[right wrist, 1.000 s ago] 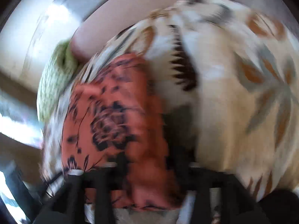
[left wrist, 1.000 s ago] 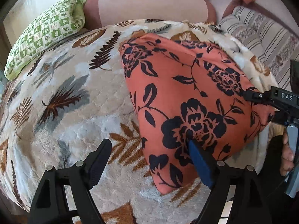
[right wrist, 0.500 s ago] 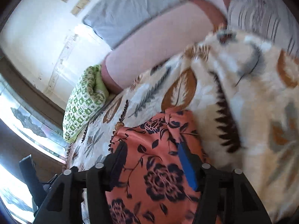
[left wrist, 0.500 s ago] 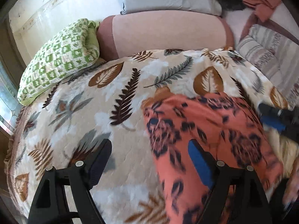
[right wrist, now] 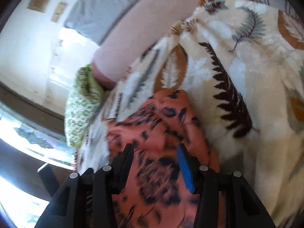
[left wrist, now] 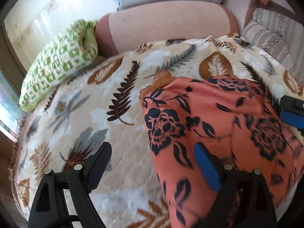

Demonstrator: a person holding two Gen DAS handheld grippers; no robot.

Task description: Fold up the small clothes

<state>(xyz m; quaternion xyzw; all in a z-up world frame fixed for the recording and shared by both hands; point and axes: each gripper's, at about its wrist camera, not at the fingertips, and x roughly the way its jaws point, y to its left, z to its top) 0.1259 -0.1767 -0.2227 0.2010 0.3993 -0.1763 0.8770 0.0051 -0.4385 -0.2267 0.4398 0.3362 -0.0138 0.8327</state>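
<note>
Two grippers over the orange floral garment (left wrist: 218, 117), which lies on the leaf-print blanket (left wrist: 85, 114). Left gripper (left wrist: 152, 157): fingers spread wide, nothing held, straddling the garment's left edge, bare blanket further left. Right gripper (right wrist: 154, 157): fingers have just been closing, cloth lying between them, pads seemingly not yet pressing. The garment's long axis runs away from both; the right looks nearer to gripping.
</note>
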